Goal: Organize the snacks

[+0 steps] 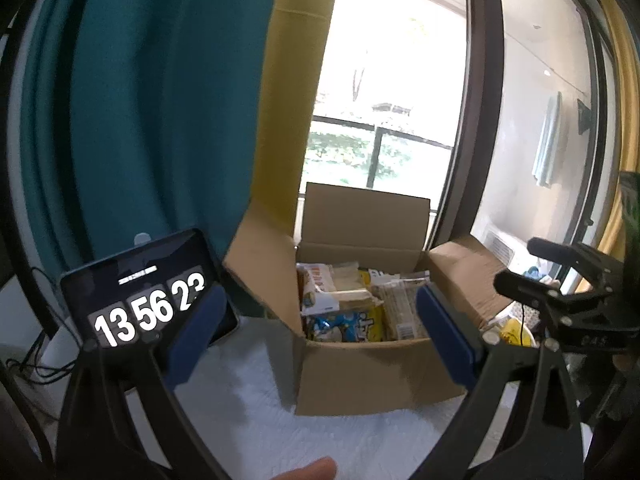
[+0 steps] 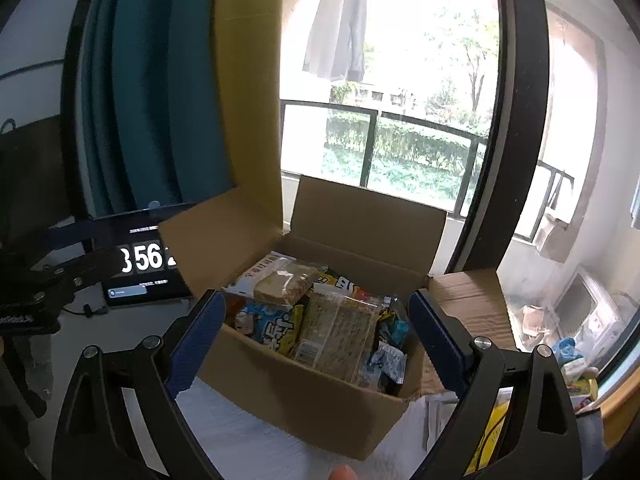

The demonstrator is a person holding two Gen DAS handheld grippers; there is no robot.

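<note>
An open cardboard box (image 1: 372, 376) (image 2: 304, 404) stands on a white cloth with its flaps up. It is filled with snack packs: a blue and yellow bag (image 1: 344, 326) (image 2: 268, 326), a clear pack of crackers (image 1: 400, 308) (image 2: 340, 332), a brown bar pack (image 2: 286, 284) and a white pack (image 1: 318, 288). My left gripper (image 1: 320, 336) is open just in front of the box with nothing between its blue pads (image 1: 196, 332). My right gripper (image 2: 318, 340) is also open, held over the box's near edge and empty.
A tablet (image 1: 140, 300) (image 2: 144, 260) showing a clock leans left of the box, against a teal curtain (image 1: 160, 100). Loose yellow and blue packets (image 1: 516, 332) (image 2: 576, 376) lie right of the box by the window. A fingertip (image 1: 312, 470) (image 2: 344, 472) shows at the bottom edge.
</note>
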